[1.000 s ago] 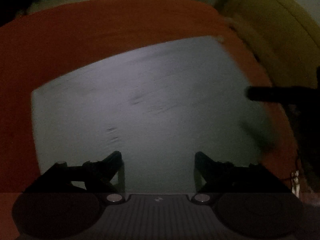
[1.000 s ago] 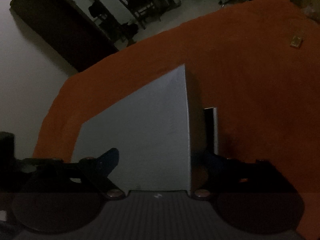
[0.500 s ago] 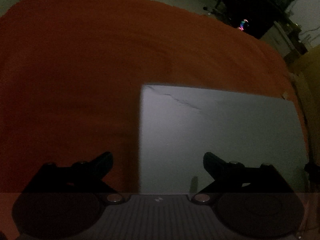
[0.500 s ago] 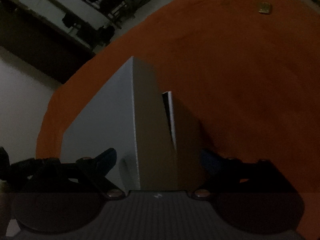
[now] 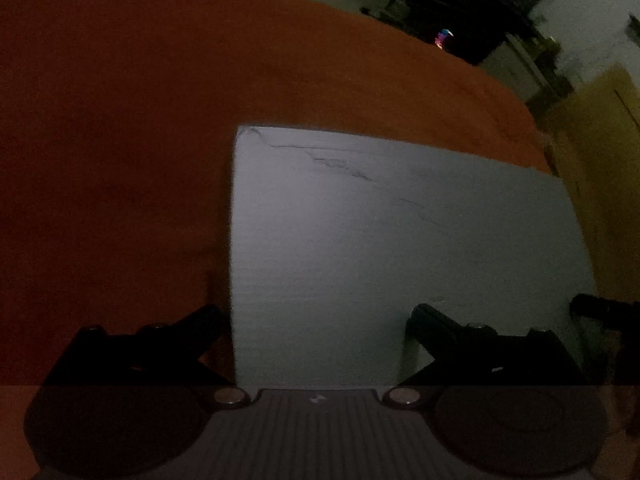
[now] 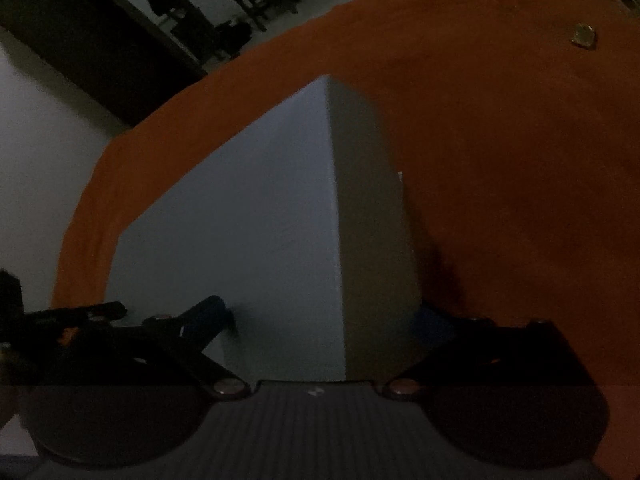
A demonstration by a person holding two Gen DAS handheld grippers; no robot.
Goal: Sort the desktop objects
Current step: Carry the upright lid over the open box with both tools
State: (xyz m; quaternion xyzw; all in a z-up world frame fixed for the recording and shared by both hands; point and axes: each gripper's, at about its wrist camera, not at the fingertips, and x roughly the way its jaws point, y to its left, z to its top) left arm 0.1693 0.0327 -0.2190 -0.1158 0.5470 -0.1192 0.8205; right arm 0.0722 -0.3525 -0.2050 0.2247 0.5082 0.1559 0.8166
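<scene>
1. A white box (image 5: 384,248) sits on a counter covered with an orange cloth (image 5: 120,140); the light is dim.
2. In the left wrist view the box's broad top face fills the centre and right, with a thin crack or crease running across it near the far edge.
3. The left gripper (image 5: 316,324) hangs over the near left edge of the box. Its fingers are spread apart: the left finger (image 5: 196,328) is over the cloth just beside the box's left edge, the right finger (image 5: 432,324) over the top face. Nothing is held between them.
4. In the right wrist view the box shows its top face and its shaded right side wall (image 6: 368,240), which meet along an edge running away from the camera.
5. The right gripper (image 6: 324,320) straddles that edge with fingers wide apart: one over the top face, the other down beside the side wall. Whether either pad touches the box, I cannot tell.
6. The dark tip of the right gripper shows at the right edge of the left view (image 5: 600,308), near the box's right edge.
7. A small round thing (image 6: 583,35) lies on the cloth well apart from the box, too dim to identify.
</scene>
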